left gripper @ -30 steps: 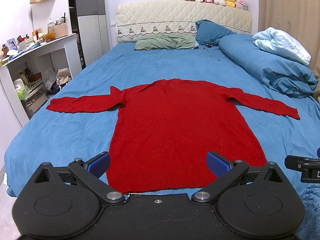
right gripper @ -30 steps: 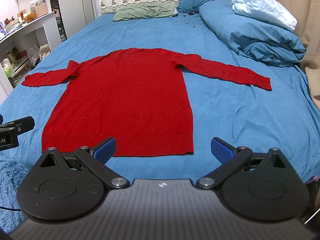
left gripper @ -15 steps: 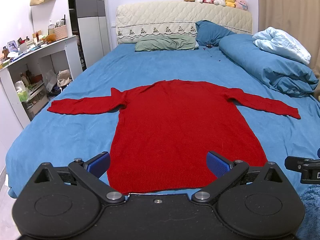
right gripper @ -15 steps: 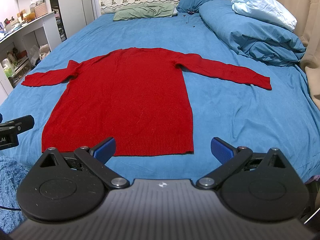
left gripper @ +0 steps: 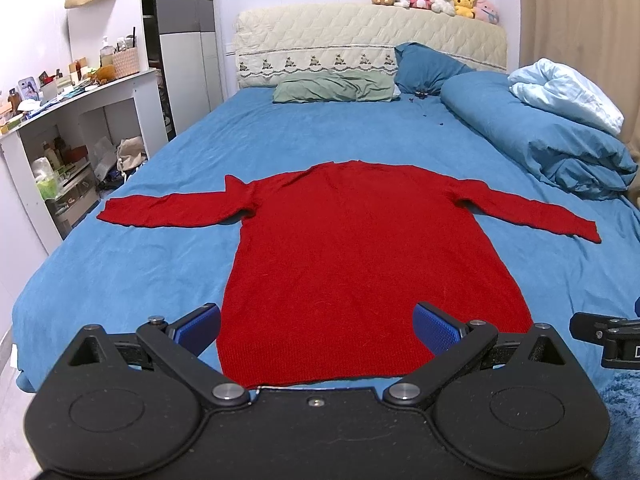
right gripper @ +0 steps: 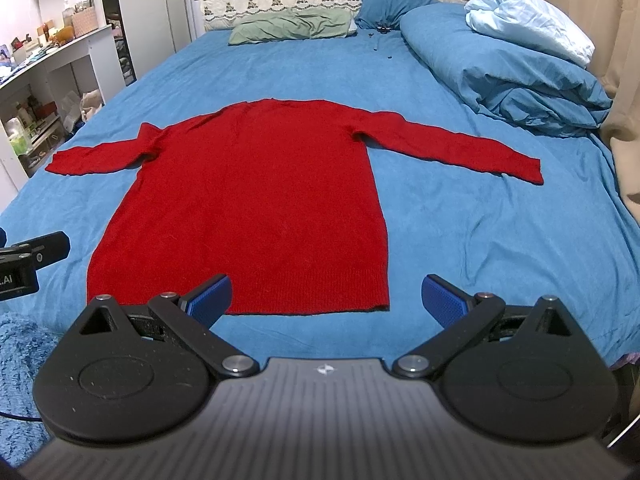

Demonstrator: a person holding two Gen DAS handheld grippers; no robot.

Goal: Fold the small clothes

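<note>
Left gripper [left gripper: 316, 330]: level, low at the foot of the bed [left gripper: 120, 264], aimed toward the headboard; blue fingers [left gripper: 199, 323] spread wide, nothing between them. Right gripper [right gripper: 326, 300]: same pose, beside it, fingers [right gripper: 444, 298] likewise apart and empty.

Red sweater [left gripper: 360, 256]: spread flat on the blue sheet, long axis running hem-to-collar toward the headboard, hem nearest the grippers, sleeves stretched out to either side.

Obscured: the hem's near edge partly behind the left gripper's body; whether either gripper touches the fabric is unclear.
</note>
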